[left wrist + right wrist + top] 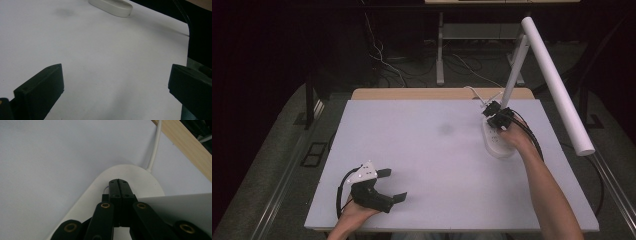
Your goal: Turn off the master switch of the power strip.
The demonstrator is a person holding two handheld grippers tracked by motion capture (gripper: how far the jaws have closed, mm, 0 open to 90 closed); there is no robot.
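Note:
A white desk lamp stands at the table's far right, with an oval base, a slanted stem and a long tube head. My right gripper is shut with nothing between its jaws. In the right gripper view its closed tips point down onto the top of the lamp base, beside a faint ring mark; whether they touch it I cannot tell. My left gripper rests near the front left of the white tabletop, open. Its jaws stand wide apart over bare surface.
The lamp's white cord runs off the base's far end toward the wooden back edge. A faint grey smudge marks the middle of the tabletop. The lamp base lies far ahead of the left gripper. Cables lie on the floor behind.

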